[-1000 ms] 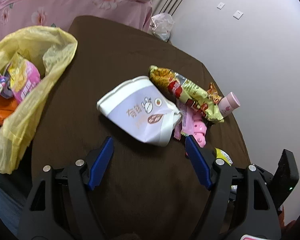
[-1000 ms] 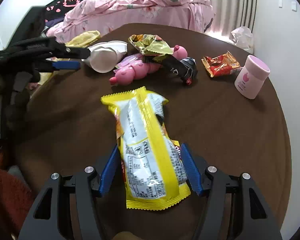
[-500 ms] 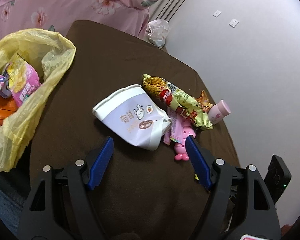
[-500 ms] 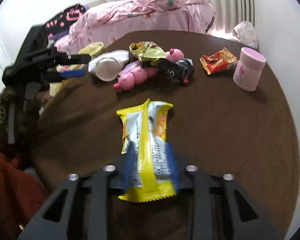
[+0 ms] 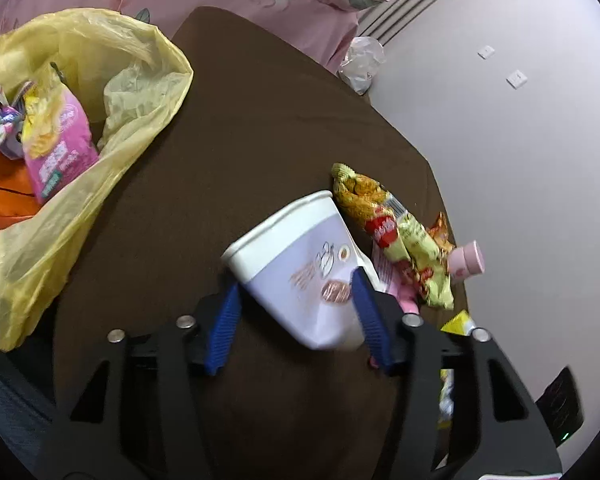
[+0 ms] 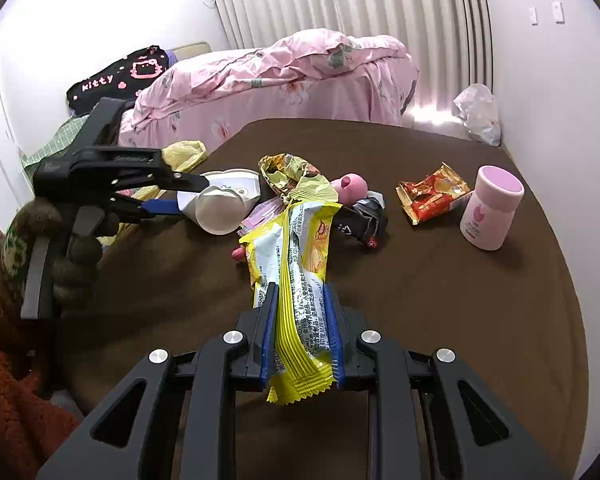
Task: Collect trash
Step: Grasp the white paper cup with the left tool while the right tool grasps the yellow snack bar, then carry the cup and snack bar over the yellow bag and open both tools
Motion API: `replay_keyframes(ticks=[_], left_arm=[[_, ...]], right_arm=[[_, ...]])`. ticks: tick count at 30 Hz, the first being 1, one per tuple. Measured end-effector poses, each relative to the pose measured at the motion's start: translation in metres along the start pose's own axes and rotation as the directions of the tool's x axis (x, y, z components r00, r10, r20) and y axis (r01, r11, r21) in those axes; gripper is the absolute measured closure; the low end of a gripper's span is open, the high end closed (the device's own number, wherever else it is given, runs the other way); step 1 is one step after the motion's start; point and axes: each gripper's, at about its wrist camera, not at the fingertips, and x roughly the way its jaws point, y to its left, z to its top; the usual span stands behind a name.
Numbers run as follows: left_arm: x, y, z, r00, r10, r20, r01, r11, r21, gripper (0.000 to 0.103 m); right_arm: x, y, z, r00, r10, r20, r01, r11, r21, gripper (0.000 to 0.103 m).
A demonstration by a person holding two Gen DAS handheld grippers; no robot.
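Closing on a white paper cup [image 5: 300, 276], the left tongs [image 5: 296, 320] have it between their blue pads [image 5: 224, 322] w/ the right pad touching its side; left pad looks just beside the rim, can't tell if it presses yet. Cup lies on its side on the brown worktop [image 5: 260, 128], rim toward the yellow bag [image 5: 100, 92], which sits open at the worktop's left edge w/ a pink snack pack [image 5: 56, 148] and an orange box [image 5: 4, 196] inside.

Right tongs [image 6: 302, 328] are clamped on a yellow wrapper [image 6: 296, 264], jaws closing further, pads [image 6: 334, 332] pressing both sides so it creases lengthwise; far end of the wrapper sticks up and fwd toward the pile.

Rest of the trash is mid-worktop: a crumpled gold-green wrapper [image 6: 292, 172], a pink toy [image 6: 352, 188] just behind it, a black wrapper [image 6: 364, 220] touching the toy, a red-orange packet [image 6: 432, 192] apart to the right. A pink-capped bottle [image 6: 492, 212] stands upright near the right edge. Behind the worktop is a bed w/ a pink quilt [image 6: 284, 76].
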Motion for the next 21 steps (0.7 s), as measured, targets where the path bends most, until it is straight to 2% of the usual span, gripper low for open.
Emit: replay_keyframes(ticks=[1, 2, 4, 7, 10, 15, 21], left_arm=[[0.002, -0.001, 0.001, 1.000, -0.005, -0.004, 0.005, 1.000, 0.004, 0.054], [0.005, -0.002, 0.003, 1.000, -0.012, -0.012, 0.012, 1.000, 0.006, 0.058], [0.011, -0.005, 0.003, 0.999, -0.022, -0.026, 0.022, 1.000, 0.012, 0.081], [0.007, -0.014, -0.001, 1.000, -0.012, -0.004, 0.012, 0.998, 0.068, 0.091], [-0.010, -0.029, -0.006, 0.997, 0.030, 0.072, -0.041, 0.985, 0.165, 0.093], [-0.042, -0.046, -0.011, 0.978, 0.070, 0.194, -0.123, 0.952, 0.280, 0.093], [-0.066, -0.046, -0.013, 0.962, 0.100, 0.253, -0.177, 0.936, 0.305, 0.093]], right_arm=[[0.001, 0.000, -0.001, 1.000, -0.006, -0.003, 0.006, 1.000, -0.001, 0.081], [0.001, -0.001, -0.001, 1.000, -0.009, -0.004, 0.009, 1.000, 0.003, 0.081], [0.000, -0.006, -0.002, 1.000, -0.015, -0.003, 0.015, 1.000, 0.025, 0.081], [-0.003, -0.014, -0.002, 0.999, -0.034, 0.011, 0.034, 0.998, 0.058, 0.081], [-0.005, -0.018, -0.001, 0.999, -0.045, 0.025, 0.043, 0.996, 0.080, 0.081], [-0.006, -0.018, 0.001, 0.998, -0.041, 0.037, 0.038, 0.996, 0.085, 0.081], [-0.010, -0.008, 0.013, 0.997, -0.049, 0.064, 0.046, 0.998, 0.044, 0.081]])
